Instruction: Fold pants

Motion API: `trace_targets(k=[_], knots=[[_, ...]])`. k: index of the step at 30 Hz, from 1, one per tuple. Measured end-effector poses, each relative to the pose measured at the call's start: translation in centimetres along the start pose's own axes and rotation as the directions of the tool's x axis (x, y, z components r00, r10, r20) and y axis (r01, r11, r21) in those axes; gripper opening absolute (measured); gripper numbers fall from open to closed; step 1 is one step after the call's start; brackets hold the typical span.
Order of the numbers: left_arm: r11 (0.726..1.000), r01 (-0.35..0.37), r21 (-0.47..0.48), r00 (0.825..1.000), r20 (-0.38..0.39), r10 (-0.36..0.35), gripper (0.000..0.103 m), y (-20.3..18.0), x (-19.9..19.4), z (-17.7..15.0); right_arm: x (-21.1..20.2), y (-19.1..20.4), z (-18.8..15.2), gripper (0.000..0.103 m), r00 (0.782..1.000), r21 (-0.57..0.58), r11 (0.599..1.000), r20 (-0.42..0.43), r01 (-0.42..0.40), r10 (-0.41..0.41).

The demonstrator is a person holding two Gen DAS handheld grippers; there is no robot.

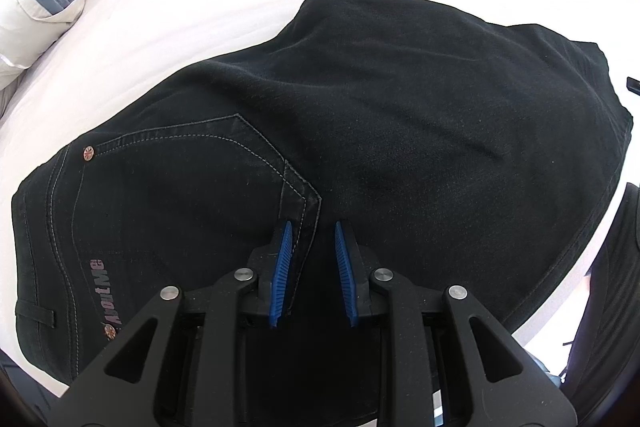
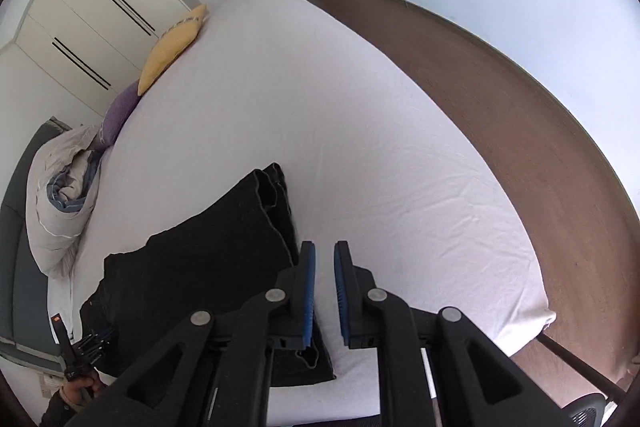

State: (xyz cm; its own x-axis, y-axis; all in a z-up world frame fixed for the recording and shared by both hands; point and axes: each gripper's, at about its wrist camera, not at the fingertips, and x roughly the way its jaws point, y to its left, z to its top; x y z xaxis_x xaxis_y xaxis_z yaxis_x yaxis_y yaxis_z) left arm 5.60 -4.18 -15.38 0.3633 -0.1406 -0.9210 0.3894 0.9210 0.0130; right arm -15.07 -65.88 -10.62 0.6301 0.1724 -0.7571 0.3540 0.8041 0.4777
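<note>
Black jeans (image 1: 360, 131) lie folded on the white bed sheet (image 1: 192, 7), back pocket and a lettered patch towards the left. My left gripper (image 1: 312, 227) hovers close over the jeans near the pocket corner, jaws open with a gap, nothing between the blue pads. In the right wrist view the jeans (image 2: 208, 259) lie left of and partly under my right gripper (image 2: 324, 247), which is open and empty, raised above the sheet (image 2: 360, 147) by the jeans' right edge. The left gripper (image 2: 86, 347) shows at the lower left in a hand.
A bunched duvet (image 2: 60, 211), a purple cushion (image 2: 118, 115) and a yellow cushion (image 2: 172, 47) line the bed's left side. Brown floor (image 2: 500, 99) borders the bed on the right. White wardrobe doors (image 2: 88, 15) stand behind.
</note>
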Motion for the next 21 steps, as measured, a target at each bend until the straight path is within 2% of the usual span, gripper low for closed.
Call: trace_targets(k=[3, 5, 6, 8, 10, 11, 13, 14, 16, 19, 21], knots=[[1.0, -0.003, -0.005, 1.0, 0.004, 0.003, 0.022, -0.1, -0.3, 0.0, -1.7, 2.1, -0.4, 0.014, 0.993, -0.055, 0.993, 0.038, -0.108, 0.111], [1.0, -0.01, -0.011, 1.0, 0.009, 0.01, 0.022, -0.2, -0.2, -0.1, -2.1, 5.0, -0.4, 0.014, 0.978, -0.123, 0.971, 0.017, -0.206, 0.209], [1.0, -0.014, -0.012, 1.0, 0.012, 0.014, 0.022, -0.2, -0.3, -0.3, -1.8, 6.6, -0.6, 0.017, 0.965, -0.147, 0.954, -0.006, -0.261, 0.263], [1.0, -0.019, -0.014, 1.0, 0.015, 0.019, 0.022, -0.4, -0.4, -0.3, -0.2, 9.4, -1.2, 0.038, 0.941, -0.18, 0.923, -0.084, -0.339, 0.329], [1.0, -0.015, -0.021, 1.0, 0.019, 0.015, 0.022, -0.3, -0.6, -0.4, 2.4, 11.4, -2.8, 0.039, 0.947, -0.2, 0.931, -0.166, -0.305, 0.274], [1.0, -0.011, -0.025, 1.0, 0.021, 0.011, 0.022, -0.2, -0.7, -0.5, 4.0, 11.4, -3.5, 0.039, 0.954, -0.194, 0.947, -0.203, -0.258, 0.219], [1.0, 0.0, -0.026, 1.0, 0.026, 0.0, 0.022, 0.0, -0.9, -0.7, 6.8, 10.0, -5.1, 0.039, 0.953, -0.172, 0.975, -0.292, -0.14, 0.086], [1.0, 0.006, -0.025, 1.0, 0.029, -0.005, 0.022, 0.1, -1.1, -0.8, 7.3, 9.1, -6.0, 0.03, 0.955, -0.216, 0.975, -0.297, -0.047, -0.02], [1.0, 0.014, -0.026, 0.999, 0.034, -0.013, 0.022, 0.3, -1.4, -0.8, 7.0, 8.6, -7.5, 0.0, 0.957, -0.334, 0.94, -0.24, 0.075, -0.162], [0.999, 0.032, -0.037, 0.998, 0.054, -0.03, 0.022, 0.5, -2.3, -0.9, 5.9, 6.3, -7.0, 0.0, 0.95, -0.266, 0.957, -0.253, 0.115, -0.184], [0.998, 0.048, -0.033, 0.993, 0.105, -0.045, 0.022, 0.1, -3.7, -0.9, 5.4, 5.7, -7.0, 0.0, 0.941, -0.249, 0.959, -0.272, 0.132, -0.2]])
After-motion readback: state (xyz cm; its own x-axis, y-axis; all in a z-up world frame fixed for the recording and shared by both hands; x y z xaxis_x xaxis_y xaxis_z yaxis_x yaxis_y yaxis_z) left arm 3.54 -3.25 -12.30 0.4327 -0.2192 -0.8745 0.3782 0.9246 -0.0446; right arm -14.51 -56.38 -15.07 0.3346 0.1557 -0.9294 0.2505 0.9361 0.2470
